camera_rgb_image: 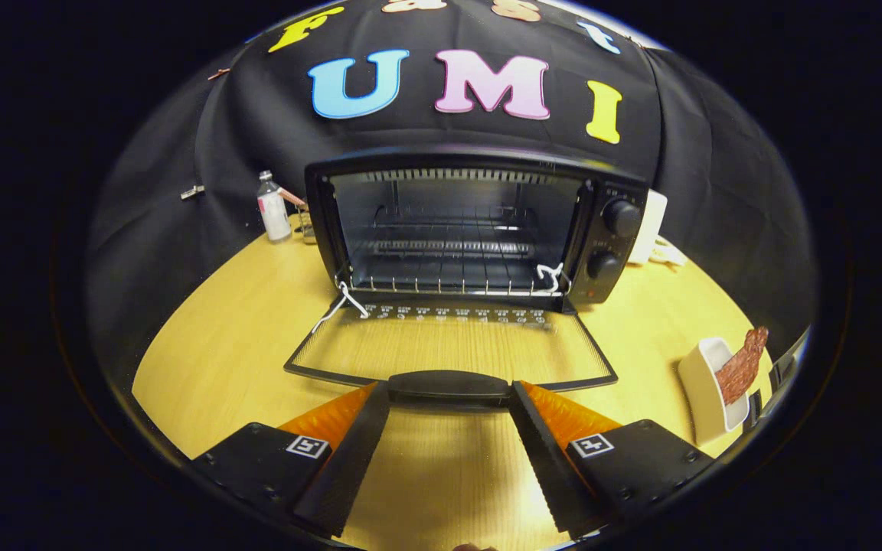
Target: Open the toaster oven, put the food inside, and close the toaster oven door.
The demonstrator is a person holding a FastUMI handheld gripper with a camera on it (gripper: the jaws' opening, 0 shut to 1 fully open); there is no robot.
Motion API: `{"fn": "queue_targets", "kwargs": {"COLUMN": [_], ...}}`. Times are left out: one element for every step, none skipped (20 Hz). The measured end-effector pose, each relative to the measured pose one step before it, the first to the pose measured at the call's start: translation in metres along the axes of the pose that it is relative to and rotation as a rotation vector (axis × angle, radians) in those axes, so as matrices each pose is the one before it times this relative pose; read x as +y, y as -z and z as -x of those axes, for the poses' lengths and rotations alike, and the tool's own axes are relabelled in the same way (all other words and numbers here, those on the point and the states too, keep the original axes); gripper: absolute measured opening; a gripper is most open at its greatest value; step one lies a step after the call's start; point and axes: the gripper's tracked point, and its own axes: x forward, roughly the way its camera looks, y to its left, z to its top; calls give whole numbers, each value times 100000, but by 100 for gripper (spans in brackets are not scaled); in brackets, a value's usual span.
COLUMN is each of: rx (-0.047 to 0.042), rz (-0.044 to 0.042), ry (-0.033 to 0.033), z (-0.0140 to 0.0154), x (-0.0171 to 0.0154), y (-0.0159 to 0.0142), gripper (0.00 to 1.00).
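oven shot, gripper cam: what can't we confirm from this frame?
- Claw on the door handle: fingers flank its ends; contact too close to call.
- Food in the white dish: at the fisheye rim, distorted, partly cut off.
- Knob markings: too small.
- White item behind the toaster oven: mostly hidden by it.

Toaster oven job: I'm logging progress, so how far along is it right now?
Done: the toaster oven is open, its glass door folded down flat over the table. In hand: the gripper is open, its fingers either side of the door handle, not clamping it. Left: the food sits in the white dish off to the right, so loading it and closing the door remain.
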Motion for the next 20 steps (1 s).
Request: {"fn": "queue_targets", "kwargs": {"rx": [-3658,283,661,-246,-959,-1069,-1262,-1408,-1790,-1928,-1308,-1172,-1577,-1520,-1618,-1662,-1703,-1765,-1339,-1583], "rz": [488,1362,1535,1326,590,-118,-747,-799,-455,166,847,825,634,433,35,-153,-328,-536,-280,351], "ry": [-353,-1088,-958,-488,-103,-327,-532,-230,-34,229,435,488,460,760,986,1227,1477,1311,1005,768], "z": [977,-714,333,267,415,679,761,874,749,662,592,518,545,626,655,770,716,746,631,454], "x": [143,252,220,95,-46,-195,-94,-155,-290,-333,-499,-704,-687,-725,-917,-980,-1086,-1020,-1006,-911], "y": [-999,464,140,113,-329,-348,-580,-540,-709,-660,-560,-630,-732,-809,-907,-872,-1051,-942,-910,-961], "gripper": [99,98,97,97,97,97,98,98,98,98,98,98,98,98,98,98,98,98,98,98]}}
